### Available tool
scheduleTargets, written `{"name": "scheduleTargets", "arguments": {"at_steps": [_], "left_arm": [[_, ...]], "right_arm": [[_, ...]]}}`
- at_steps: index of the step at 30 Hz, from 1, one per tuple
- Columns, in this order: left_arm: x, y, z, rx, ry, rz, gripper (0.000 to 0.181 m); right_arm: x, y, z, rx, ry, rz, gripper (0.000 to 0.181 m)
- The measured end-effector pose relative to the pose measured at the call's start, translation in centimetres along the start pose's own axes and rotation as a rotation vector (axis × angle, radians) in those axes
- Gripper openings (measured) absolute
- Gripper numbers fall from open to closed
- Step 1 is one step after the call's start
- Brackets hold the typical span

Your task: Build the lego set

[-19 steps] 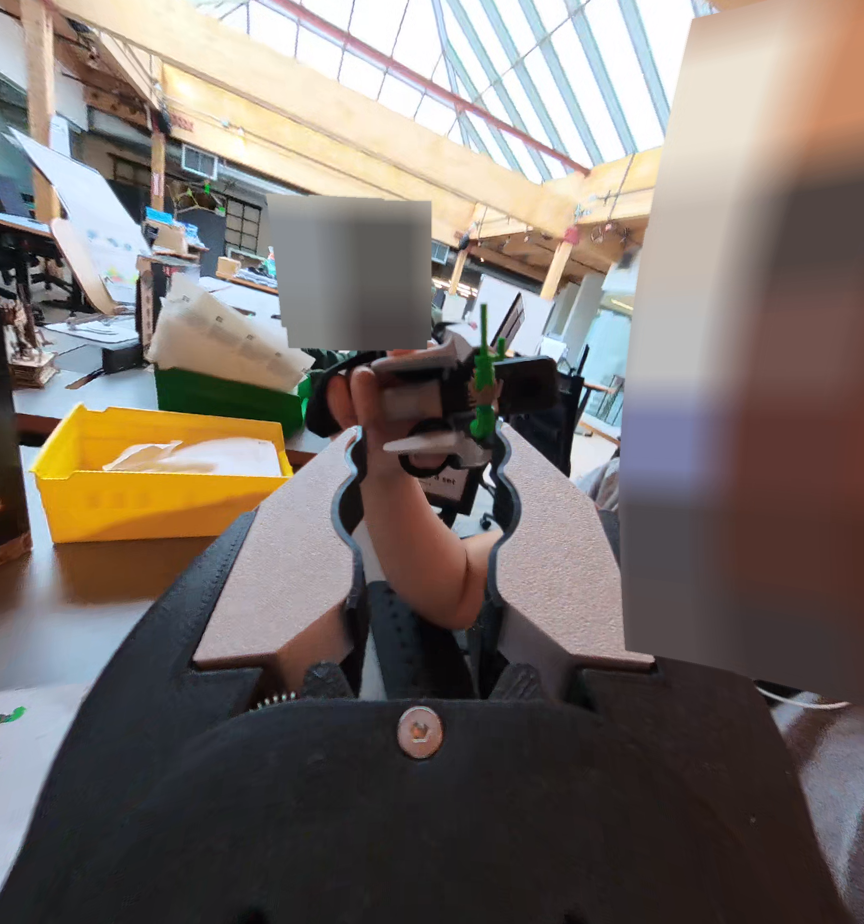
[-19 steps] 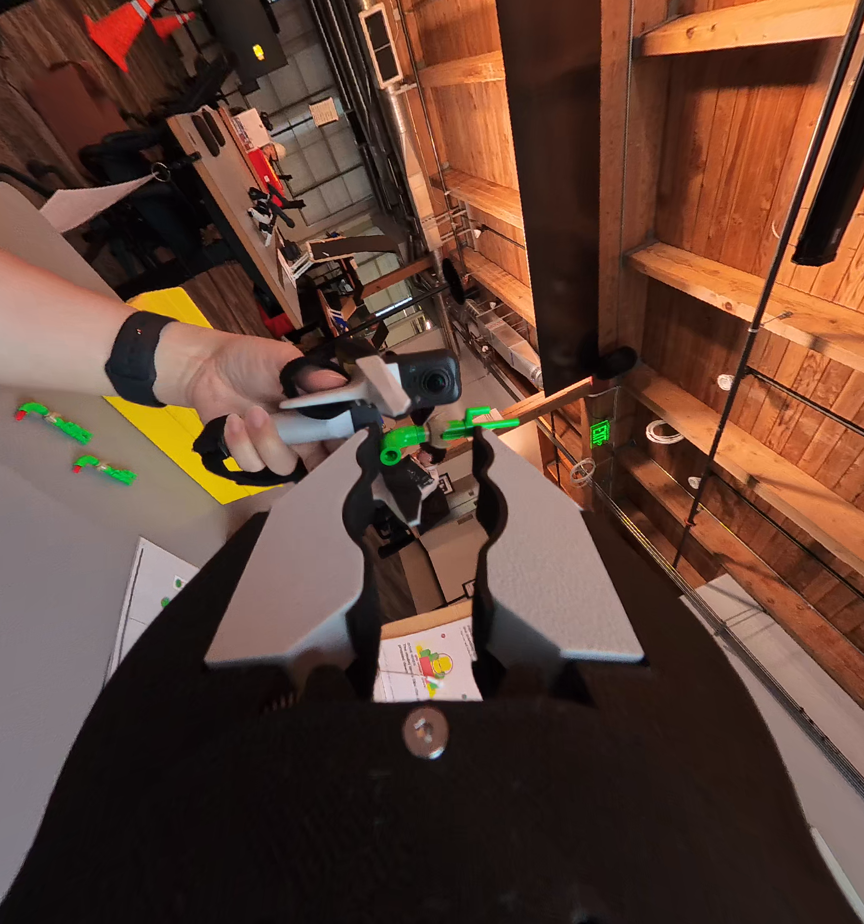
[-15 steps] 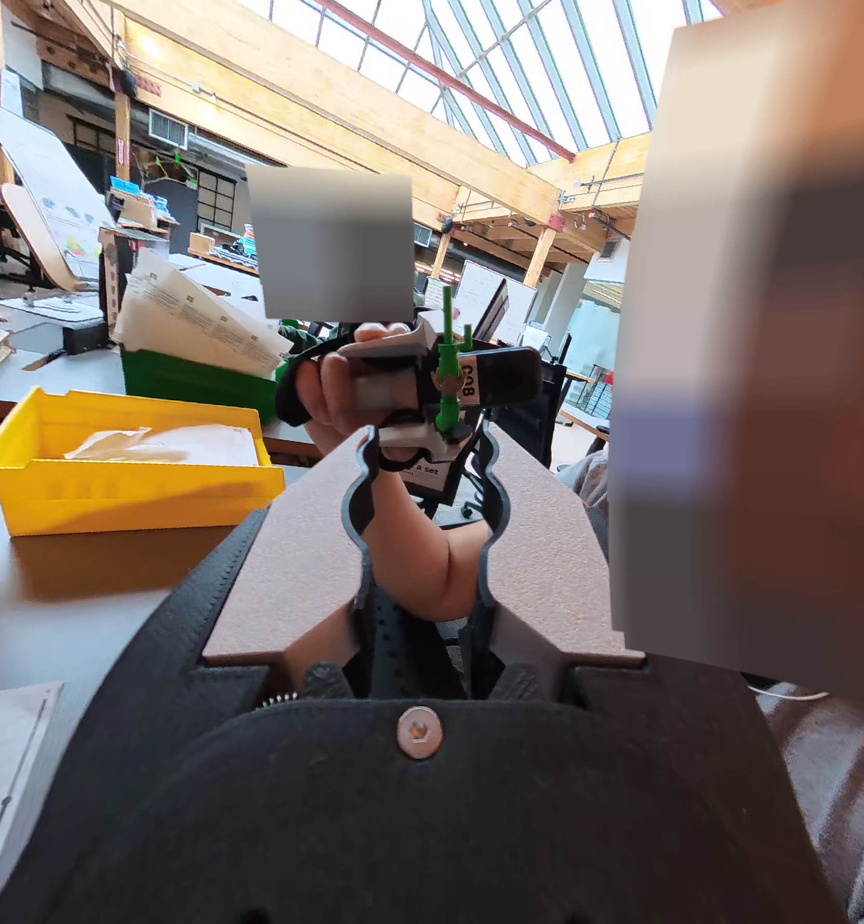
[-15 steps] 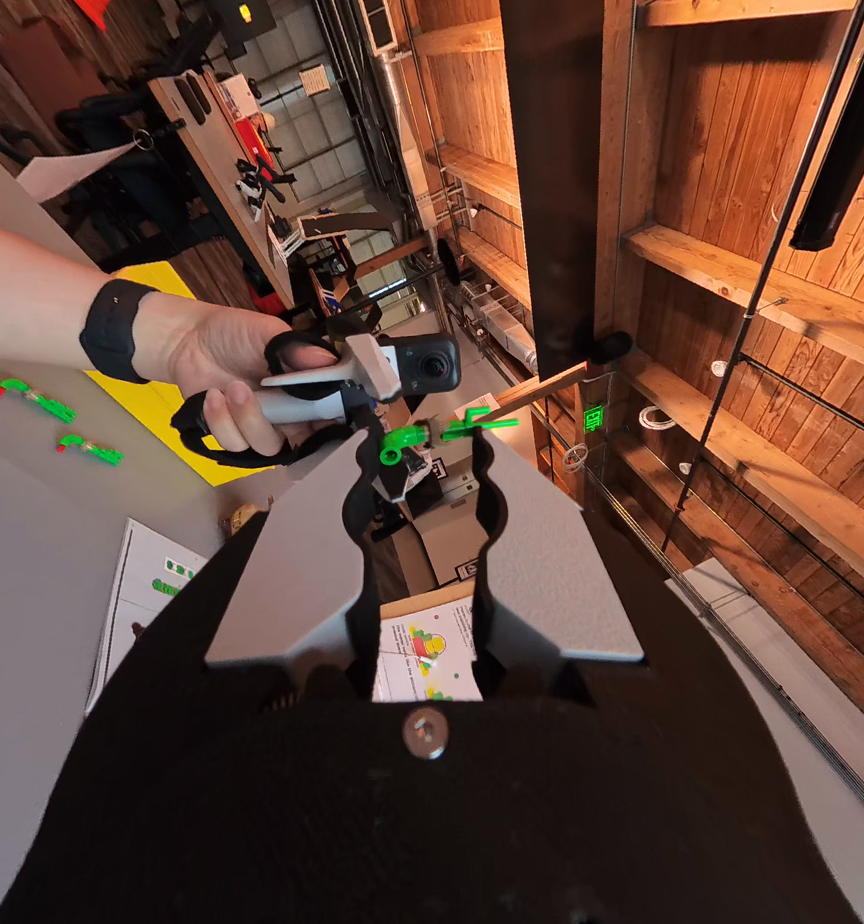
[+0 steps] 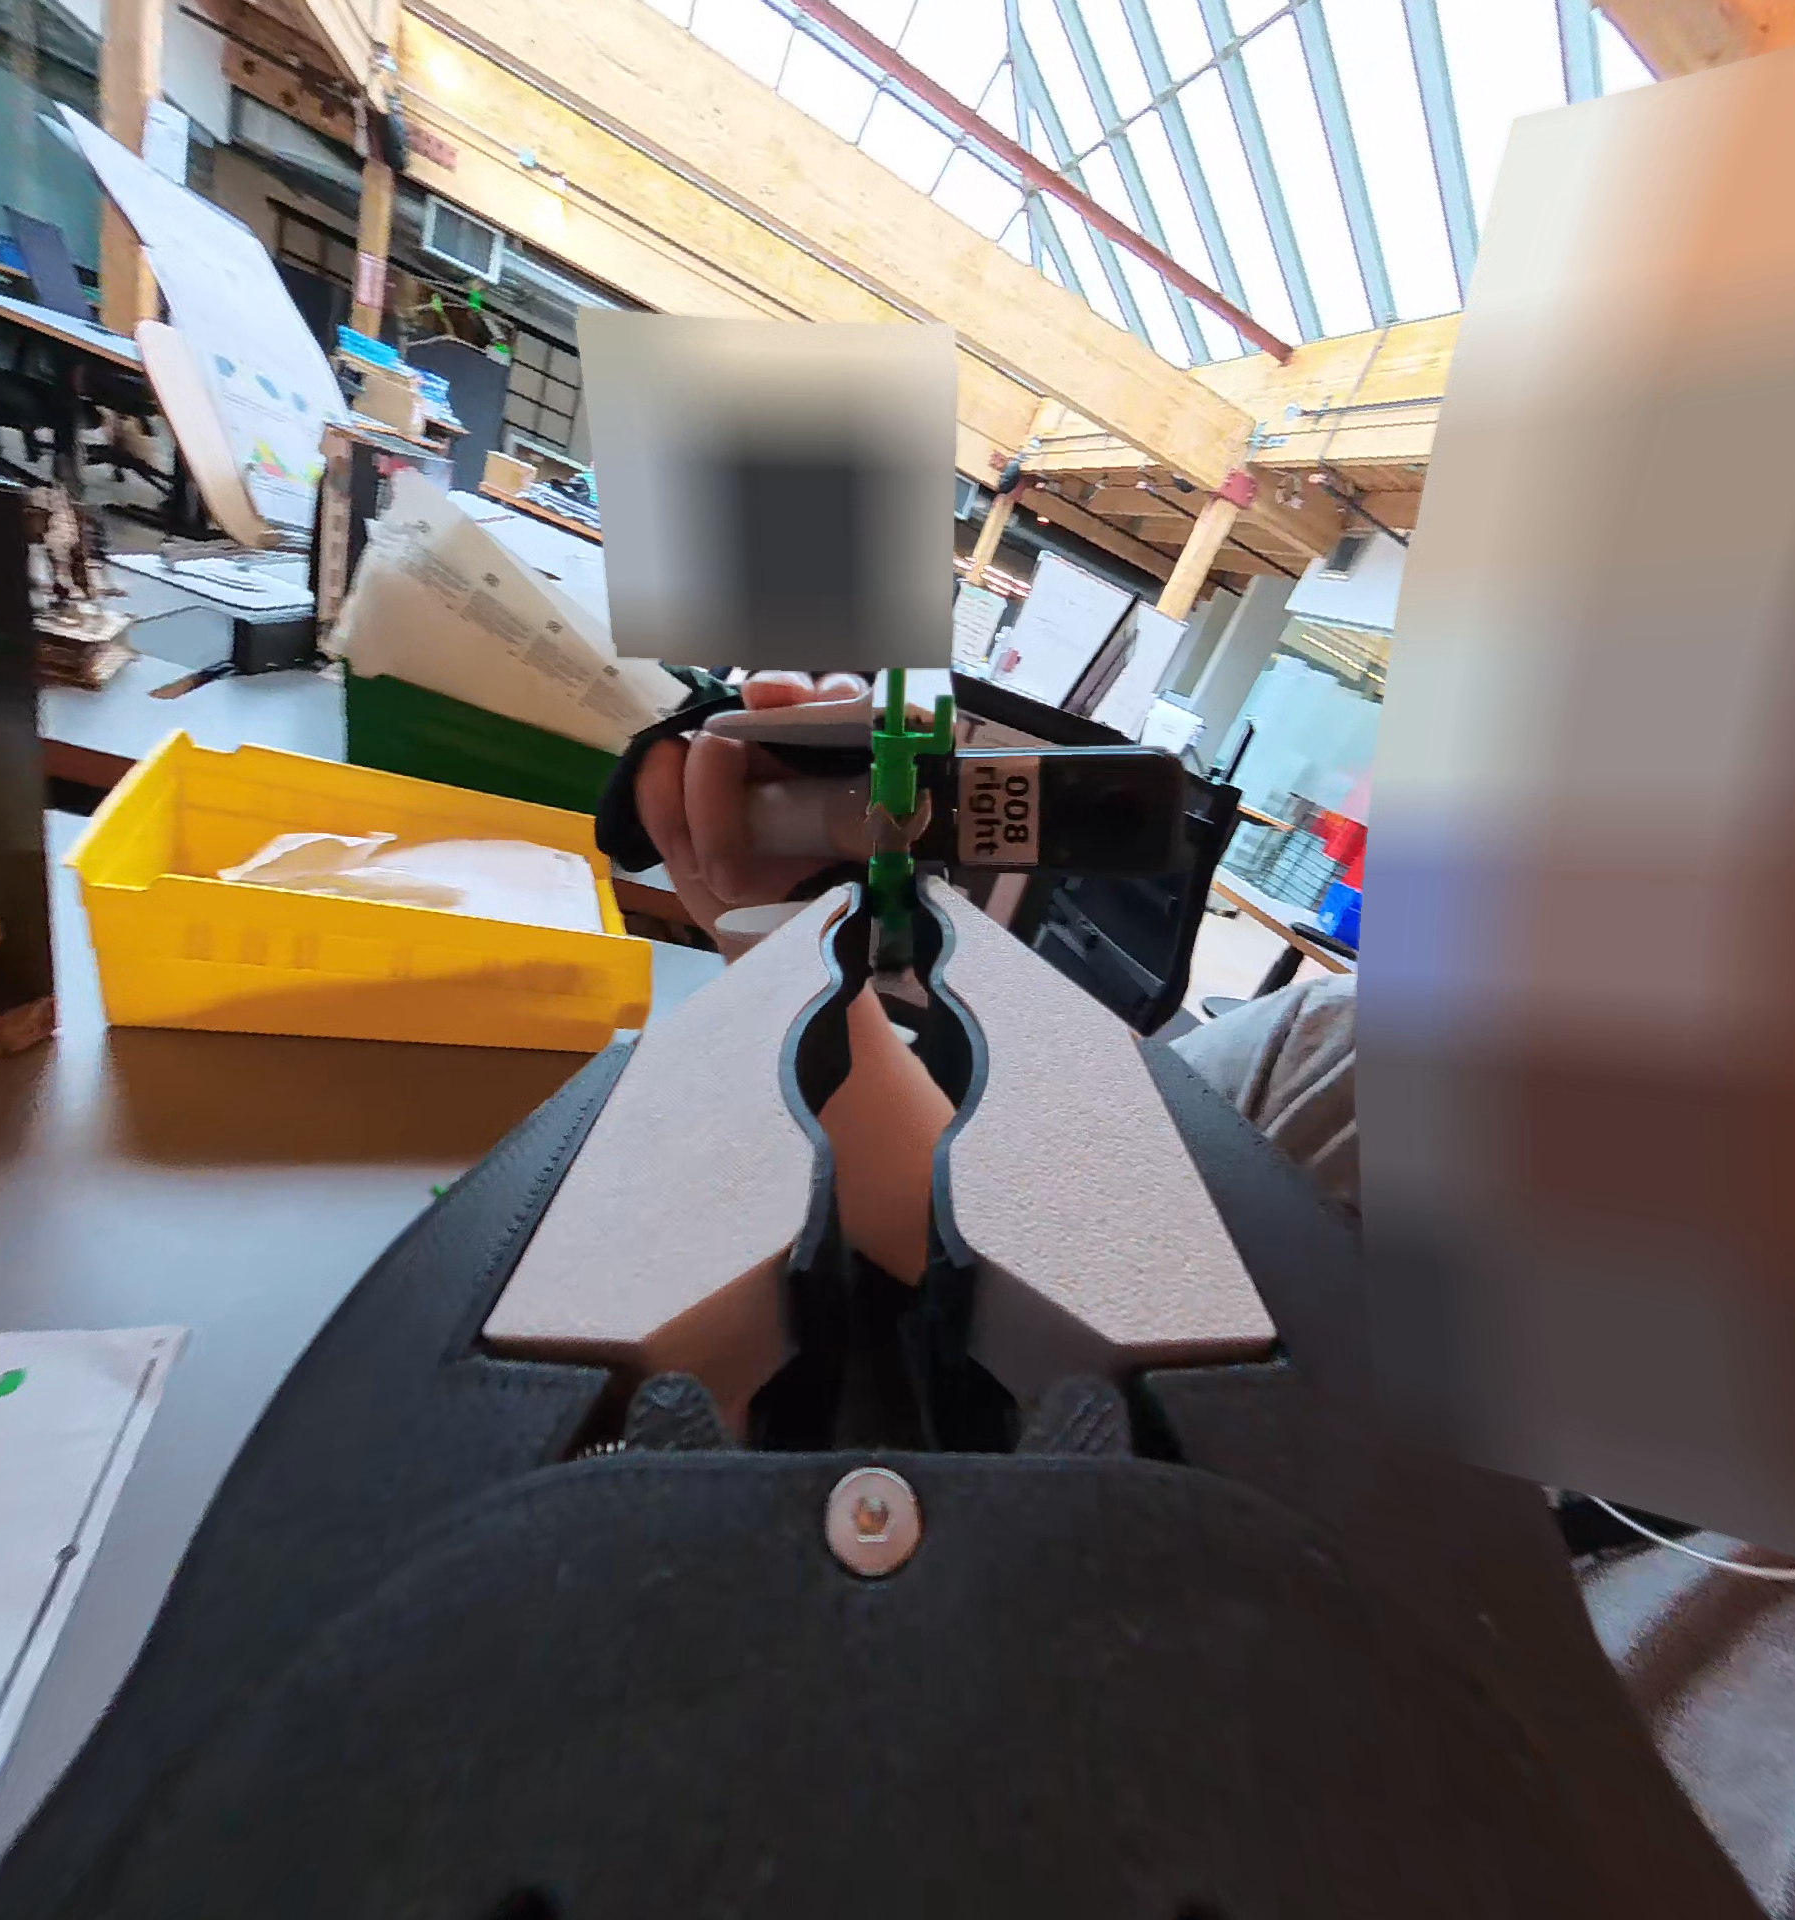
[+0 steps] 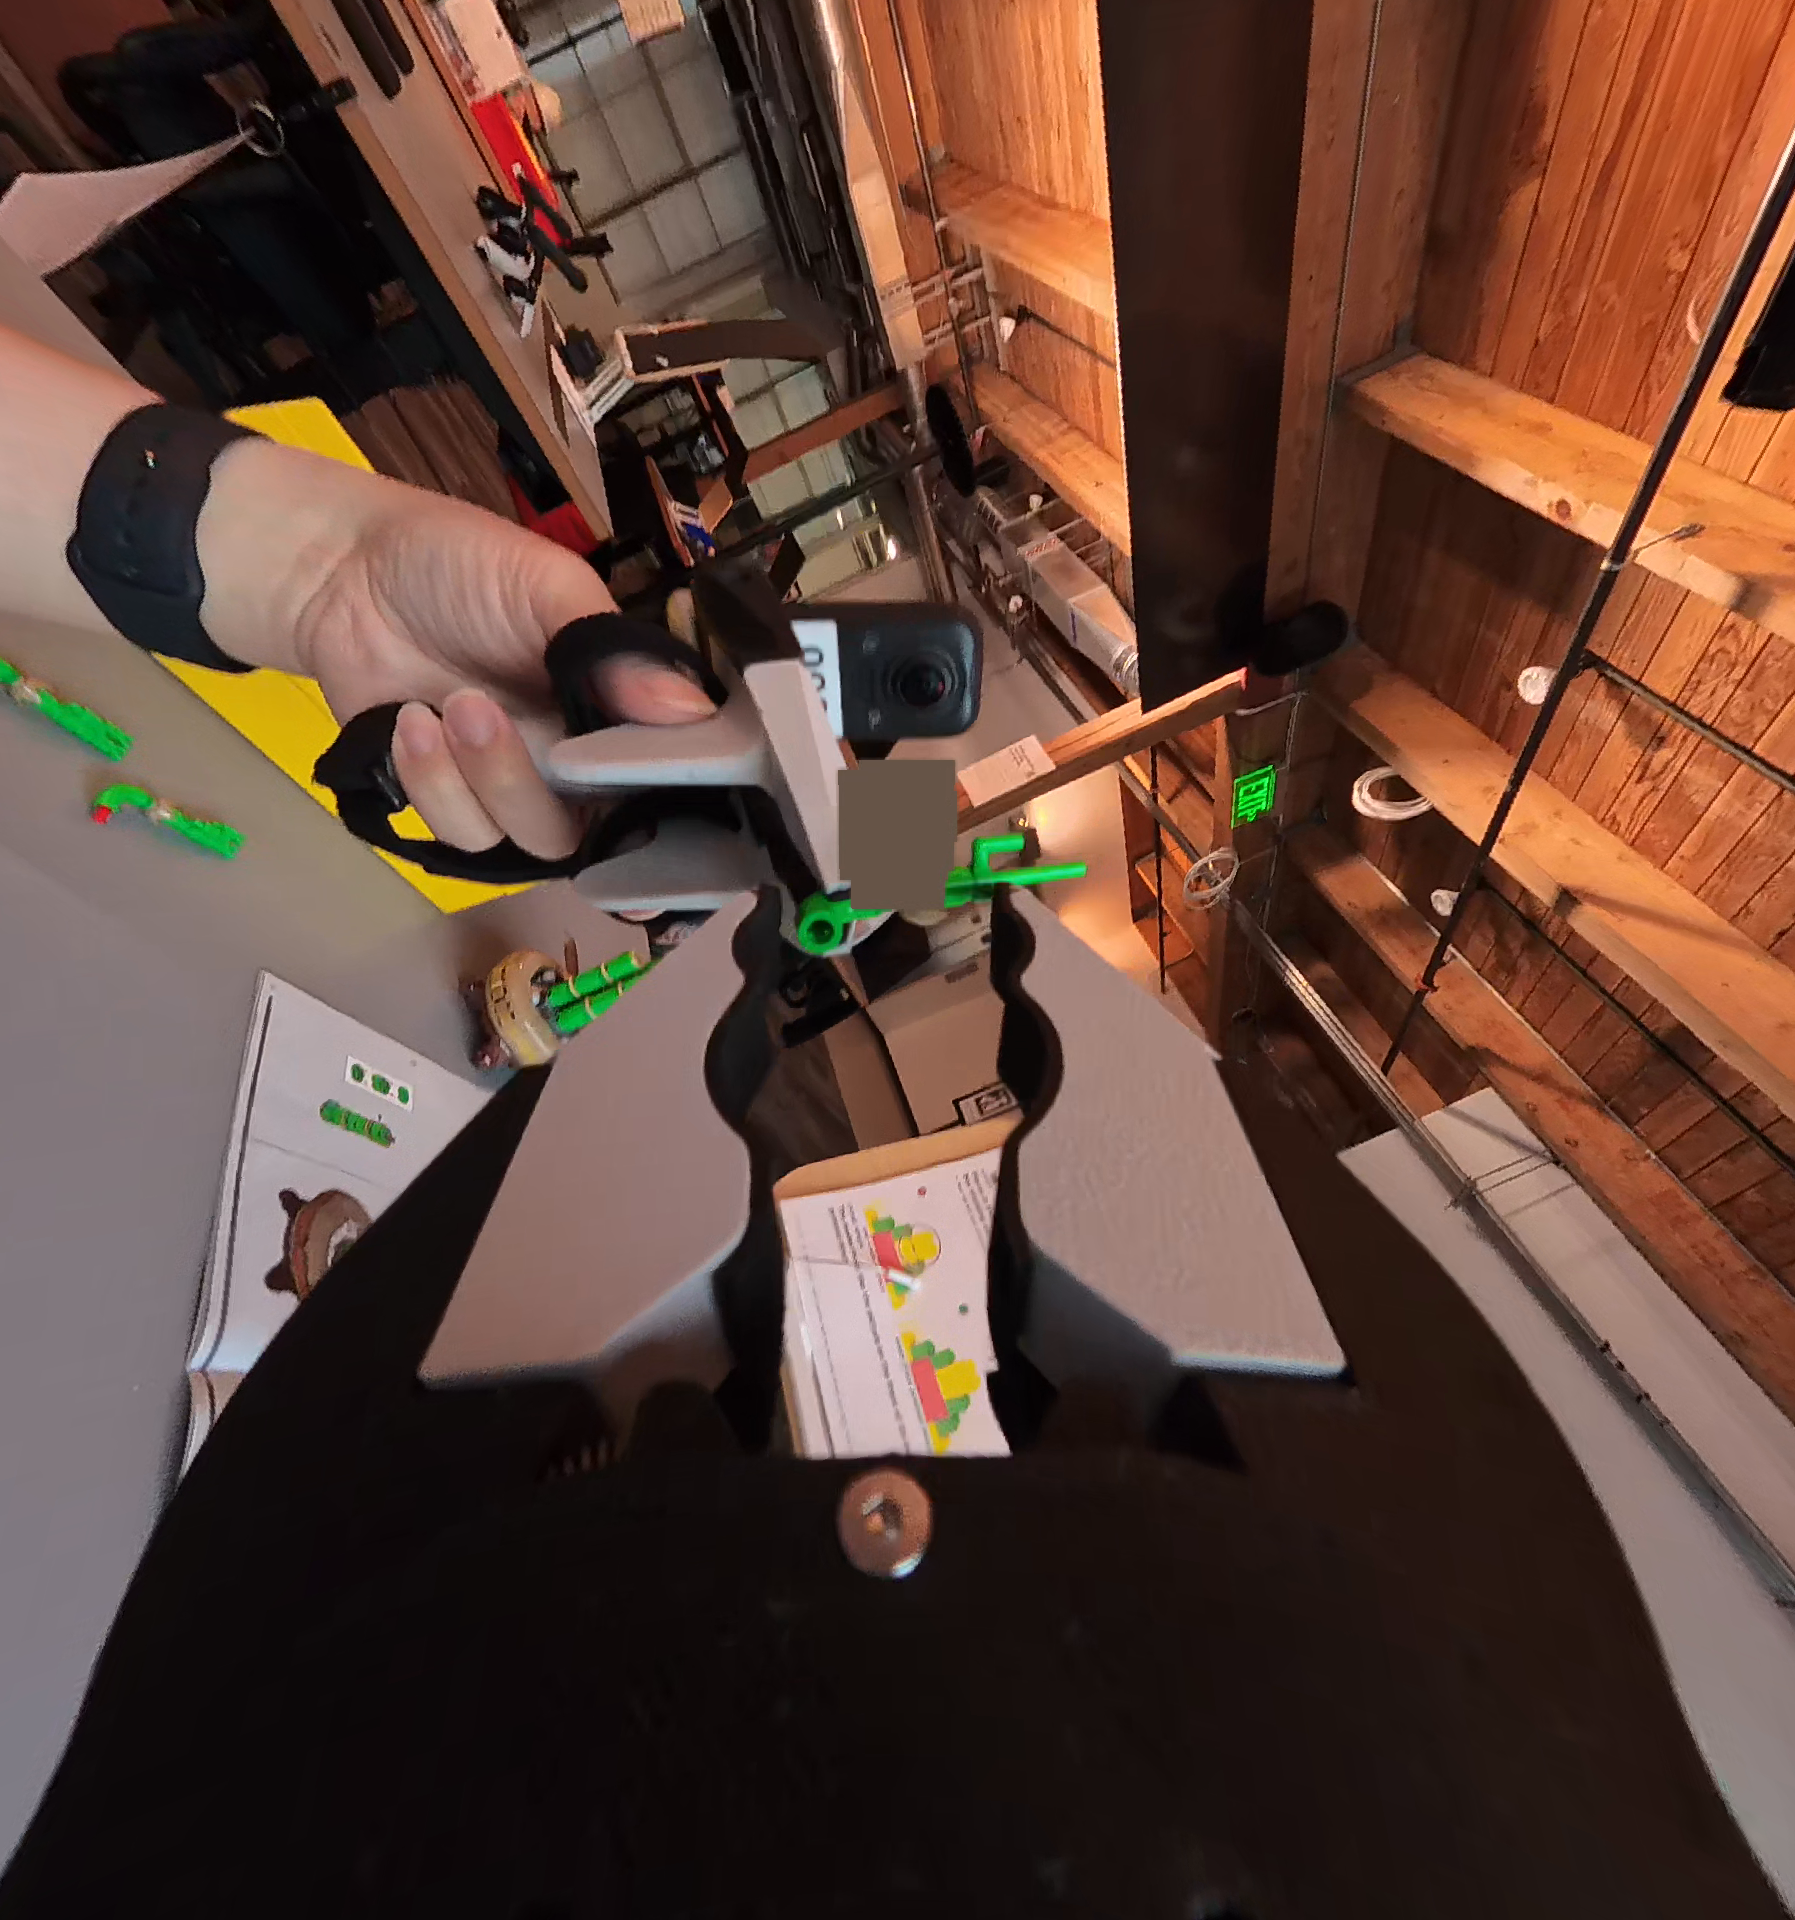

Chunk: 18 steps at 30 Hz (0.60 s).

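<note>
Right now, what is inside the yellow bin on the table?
The yellow bin holds crumpled white paper, seen over its front wall in the left wrist view. Anything under the paper, and the bin's floor, is hidden by the paper and the wall.

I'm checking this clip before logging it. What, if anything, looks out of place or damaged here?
Nothing looks broken or spilled. The one unusual thing: the green lego stem is held up in mid-air, well off the table, pinched at the tips of the left tongs, while the right tongs are open around it. Finished green pieces lie tidy.
</note>
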<state>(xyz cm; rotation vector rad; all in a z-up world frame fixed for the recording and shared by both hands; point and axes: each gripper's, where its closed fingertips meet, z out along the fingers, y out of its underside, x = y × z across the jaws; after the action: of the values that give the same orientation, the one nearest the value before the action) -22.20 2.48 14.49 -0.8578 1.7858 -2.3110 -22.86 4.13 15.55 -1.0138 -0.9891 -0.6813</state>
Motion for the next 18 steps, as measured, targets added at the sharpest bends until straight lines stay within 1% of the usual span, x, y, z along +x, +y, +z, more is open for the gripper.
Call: {"name": "scheduleTargets", "arguments": {"at_steps": [1, 4, 6, 8, 9, 11, 13, 16, 18], "left_arm": [[-0.6, -0.1, -0.2, 0.004, -0.025, 0.004, 0.006], [-3.2, 0.3, -1.2, -0.01, -0.135, 0.007, 0.006], [-5.3, 0.8, -2.0, -0.02, -0.204, -0.003, 0.006], [-6.9, 1.2, -2.6, -0.015, -0.236, -0.038, 0.006], [-7.5, 1.4, -2.8, -0.005, -0.24, -0.066, 0.006], [-8.3, 1.6, -3.2, 0.003, -0.238, -0.106, 0.006], [-8.9, 1.9, -3.4, -0.006, -0.253, -0.116, 0.006], [-9.4, 2.4, -3.5, -0.032, -0.275, -0.119, 0.006], [-9.4, 2.7, -3.5, -0.048, -0.278, -0.128, 0.006]], "right_arm": [[-0.1, 0.6, 0.0, -0.022, -0.006, 0.003, 0.04], [0.1, 3.3, -0.5, -0.1, -0.002, 0.007, 0.043], [0.4, 5.8, -1.5, -0.172, -0.004, 0.047, 0.042], [0.8, 8.3, -3.1, -0.243, -0.016, 0.123, 0.042], [0.9, 9.5, -4.1, -0.286, -0.027, 0.167, 0.039], [0.5, 11.7, -6.4, -0.393, -0.082, 0.285, 0.034], [-1.0, 13.6, -9.1, -0.536, -0.176, 0.418, 0.026], [-4.9, 17.2, -14.1, -0.855, -0.336, 0.596, 0.023], [-7.5, 18.9, -16.9, -1.023, -0.417, 0.699, 0.02]]}}
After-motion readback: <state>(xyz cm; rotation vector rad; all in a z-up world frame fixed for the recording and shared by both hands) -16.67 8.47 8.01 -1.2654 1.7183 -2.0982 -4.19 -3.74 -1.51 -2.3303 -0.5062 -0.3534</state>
